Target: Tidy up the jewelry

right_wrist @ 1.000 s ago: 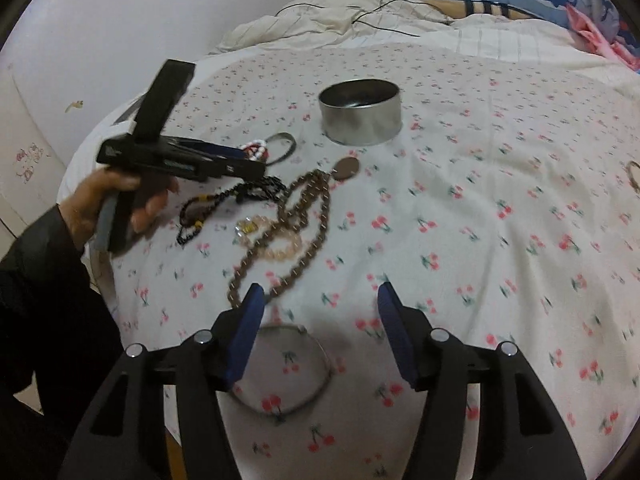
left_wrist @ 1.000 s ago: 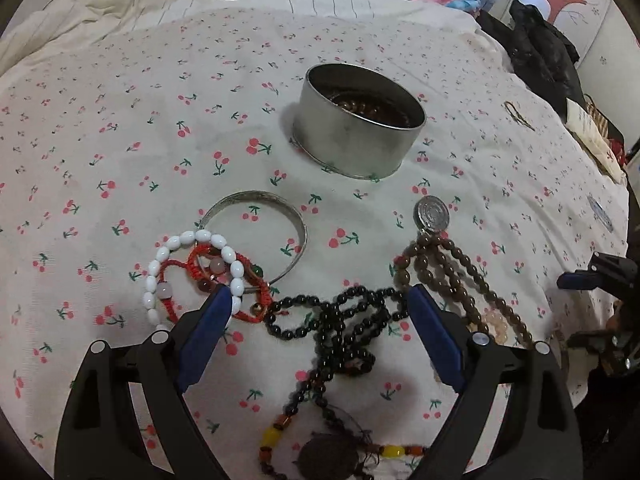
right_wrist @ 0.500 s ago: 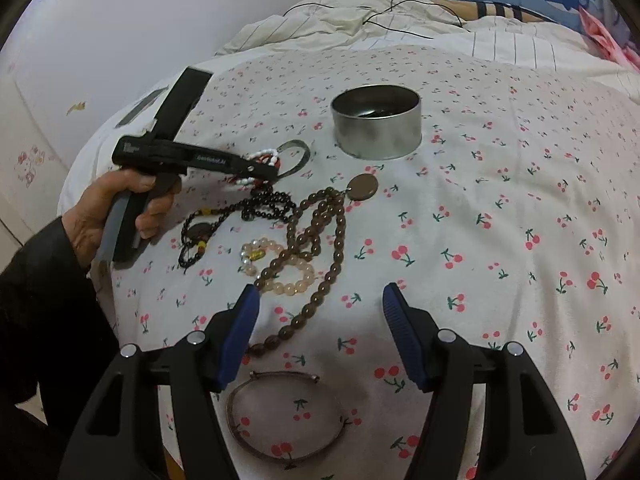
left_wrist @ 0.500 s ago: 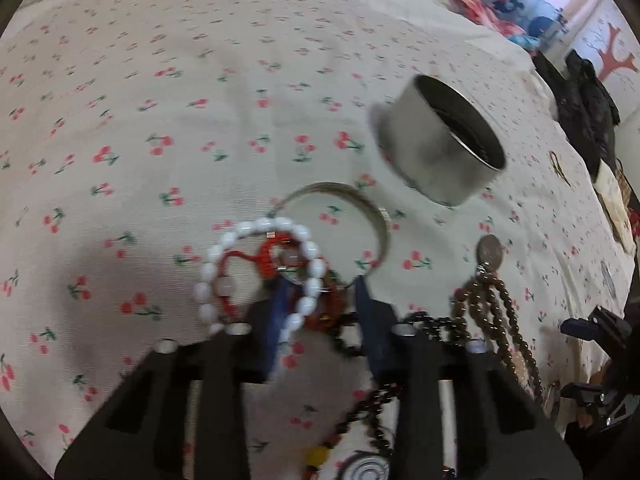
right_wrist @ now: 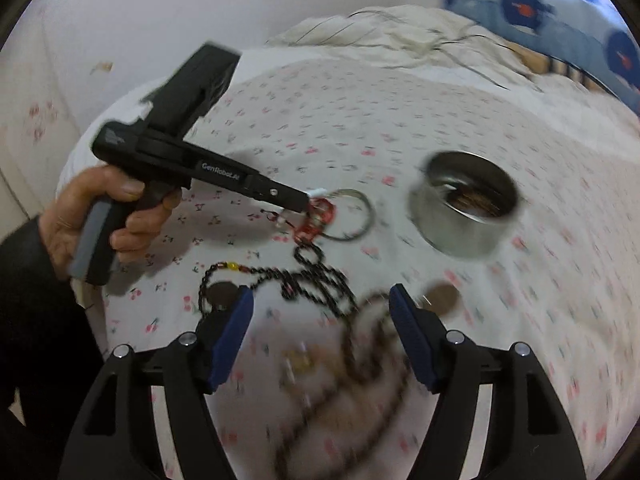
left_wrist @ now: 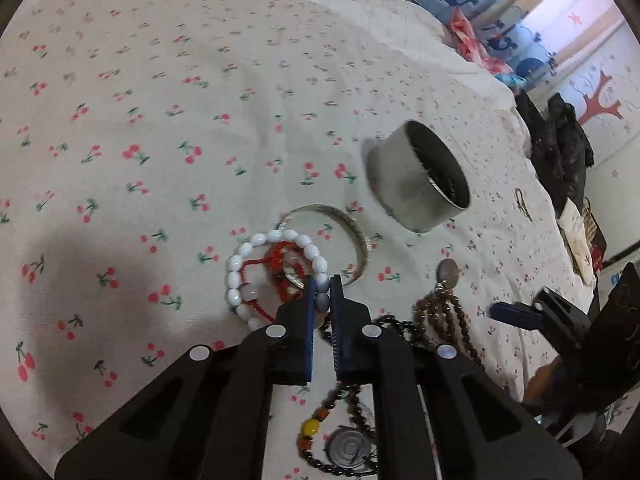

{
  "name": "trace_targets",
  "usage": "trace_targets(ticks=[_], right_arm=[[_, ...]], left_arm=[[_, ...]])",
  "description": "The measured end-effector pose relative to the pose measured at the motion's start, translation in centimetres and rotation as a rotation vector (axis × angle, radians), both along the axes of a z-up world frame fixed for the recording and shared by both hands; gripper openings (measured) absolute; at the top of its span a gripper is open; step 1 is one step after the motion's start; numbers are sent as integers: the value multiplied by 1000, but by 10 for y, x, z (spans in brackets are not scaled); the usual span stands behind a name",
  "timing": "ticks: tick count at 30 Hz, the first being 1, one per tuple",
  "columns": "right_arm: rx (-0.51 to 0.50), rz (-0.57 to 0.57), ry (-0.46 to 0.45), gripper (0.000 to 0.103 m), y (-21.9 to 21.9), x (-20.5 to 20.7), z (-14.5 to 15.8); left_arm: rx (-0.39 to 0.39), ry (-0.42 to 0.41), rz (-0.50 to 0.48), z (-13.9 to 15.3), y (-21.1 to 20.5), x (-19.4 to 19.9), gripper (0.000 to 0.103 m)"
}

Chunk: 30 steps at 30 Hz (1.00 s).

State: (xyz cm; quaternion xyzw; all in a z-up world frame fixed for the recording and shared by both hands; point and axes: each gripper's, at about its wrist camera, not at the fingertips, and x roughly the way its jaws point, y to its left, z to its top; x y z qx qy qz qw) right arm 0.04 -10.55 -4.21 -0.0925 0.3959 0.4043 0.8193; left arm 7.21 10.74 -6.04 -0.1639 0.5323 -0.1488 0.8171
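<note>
My left gripper (left_wrist: 321,286) is shut on the white bead bracelet (left_wrist: 248,249), which lies tangled with a red cord bracelet (left_wrist: 280,258) over a silver bangle (left_wrist: 356,232) on the cherry-print bedsheet. The round metal tin (left_wrist: 416,184) stands to the upper right with brown beads inside. A black bead necklace (right_wrist: 316,276) and a brown bead strand with a round pendant (left_wrist: 448,272) lie nearby. My right gripper (right_wrist: 320,308) is open and empty above the brown beads. The left gripper also shows in the right wrist view (right_wrist: 308,202), and the tin (right_wrist: 464,216) too.
The cherry-print bedsheet (left_wrist: 160,120) covers the bed, with rumpled bedding (right_wrist: 400,28) at the far end. Black clothes (left_wrist: 560,140) lie off the right side of the bed. A wall (right_wrist: 120,20) borders the left side.
My left gripper moved forward to the white bead bracelet and shut on it. My right gripper moved forward over the brown and black beads, still open.
</note>
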Motion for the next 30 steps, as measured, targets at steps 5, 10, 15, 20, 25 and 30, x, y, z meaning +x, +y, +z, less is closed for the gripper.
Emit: trace_targets(ticks=[5,10,15,20,25,30], right_arm=[[-12,16,34,68,32,33,-18],[-31,27,44,57,64,59,-27],[-92,60,53,49,87,66,-33],[-114,134,-7,48,102,51,-28],[-213,231,-1,33,122,45,-35],[-152,161,53,33,89,60,-30]], left_arm=[[-42,-33,34,11,17,-5,7],[-59,-38,85,14,32,-7,7],[-69,-49,100,18,39,-8,7],[-88,-53,101,19,43,-10,7],[-85,-54,98,21,41,-10,7],[-56,-33,69,14,33,-10,7]])
